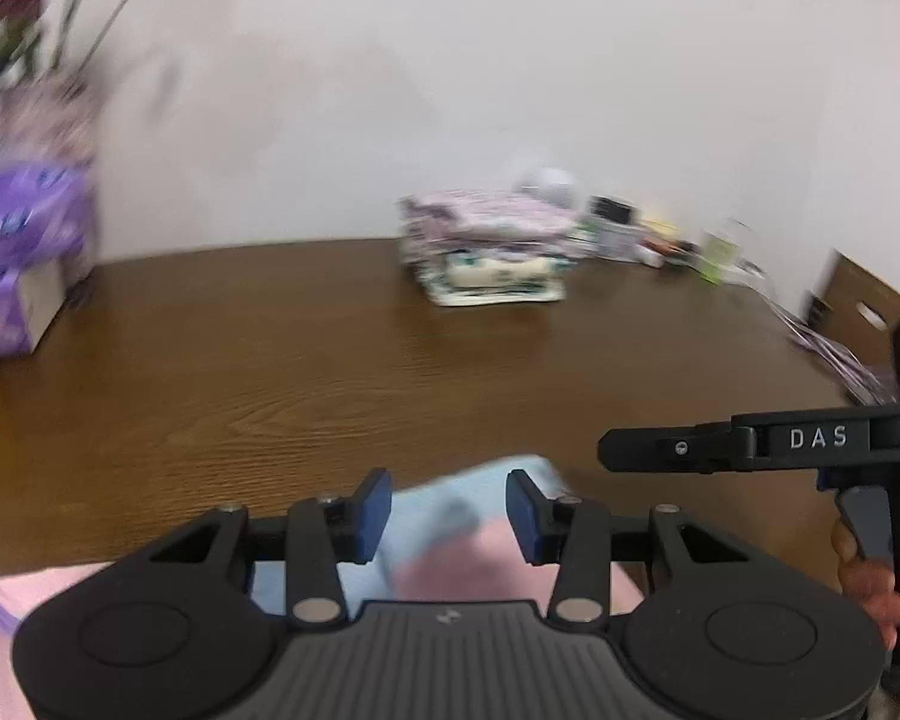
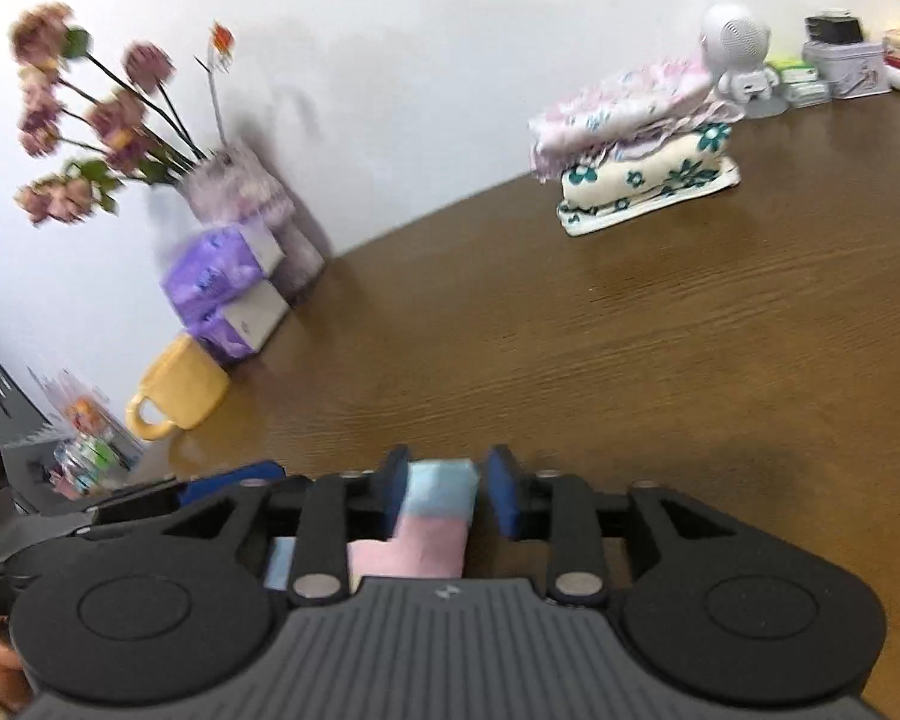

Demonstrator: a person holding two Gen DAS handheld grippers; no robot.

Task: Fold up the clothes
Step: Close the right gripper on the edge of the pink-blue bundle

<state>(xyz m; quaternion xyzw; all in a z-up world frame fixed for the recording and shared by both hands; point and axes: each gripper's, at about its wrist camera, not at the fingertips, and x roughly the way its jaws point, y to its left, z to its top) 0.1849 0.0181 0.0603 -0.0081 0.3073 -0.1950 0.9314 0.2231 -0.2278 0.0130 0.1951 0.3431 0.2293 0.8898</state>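
Fingers of left gripper (image 1: pixel 447 516) parted, pads clear of the pink-and-blue garment (image 1: pixel 450 546) lying between and below them. Right gripper (image 2: pixel 445 498) likewise parted, a folded edge between its pads, seemingly untouched. Long axis probably forward from both. Beyond, on the worktop (image 2: pixel 570 360): one stack of folded clothes (image 2: pixel 636 150), two tissue packs, one yellow mug (image 2: pixel 177 390).

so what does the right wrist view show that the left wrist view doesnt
Only the right wrist view: a yellow mug and a white round-headed figurine behind the pile.

Only the left wrist view: the other gripper's black body marked DAS, with a hand on its handle.

Both: the wooden table, the stack of folded clothes, the purple tissue packs, the flowers, and a pink and blue cloth between open jaws.
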